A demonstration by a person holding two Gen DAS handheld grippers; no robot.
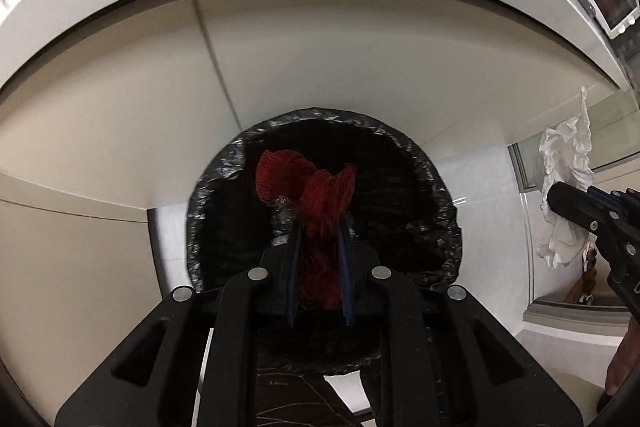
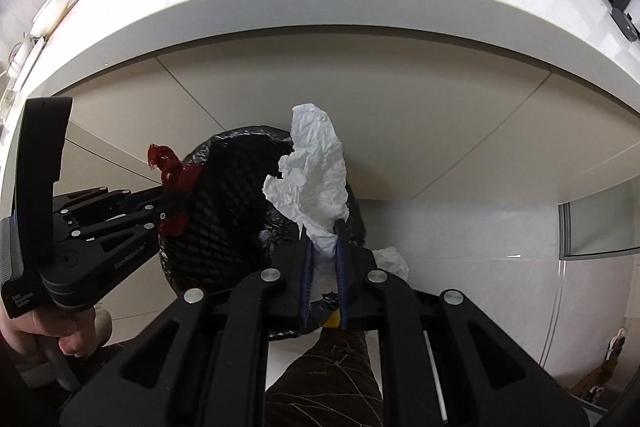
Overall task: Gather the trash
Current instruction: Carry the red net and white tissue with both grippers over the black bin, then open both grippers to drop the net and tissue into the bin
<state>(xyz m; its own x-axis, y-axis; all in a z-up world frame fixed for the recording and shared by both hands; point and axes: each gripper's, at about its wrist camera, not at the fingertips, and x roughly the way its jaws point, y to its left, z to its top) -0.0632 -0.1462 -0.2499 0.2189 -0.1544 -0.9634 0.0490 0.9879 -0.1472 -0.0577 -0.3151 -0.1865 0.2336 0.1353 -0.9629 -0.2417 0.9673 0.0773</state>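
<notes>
Above the black-lined bin [image 1: 324, 227], left gripper [image 1: 320, 227] clamps red mesh netting [image 1: 316, 187], right gripper [image 2: 323, 231] clamps crumpled white paper [image 2: 316, 171]; drop step pending: both need jaws opened over the mouth.

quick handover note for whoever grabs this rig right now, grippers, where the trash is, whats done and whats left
Left gripper: shut on the red netting bundle, held right above the mouth of the round bin lined with a black plastic bag.
Right gripper: shut on the crumpled white paper tissue, over the bin's right rim as the right wrist view shows it.
Done: both pieces picked up and brought to the bin, which stands on the floor against the cabinet below the white countertop.
Left: release both into the bin. More items lie on the countertop; whether they are trash I cannot tell.
</notes>
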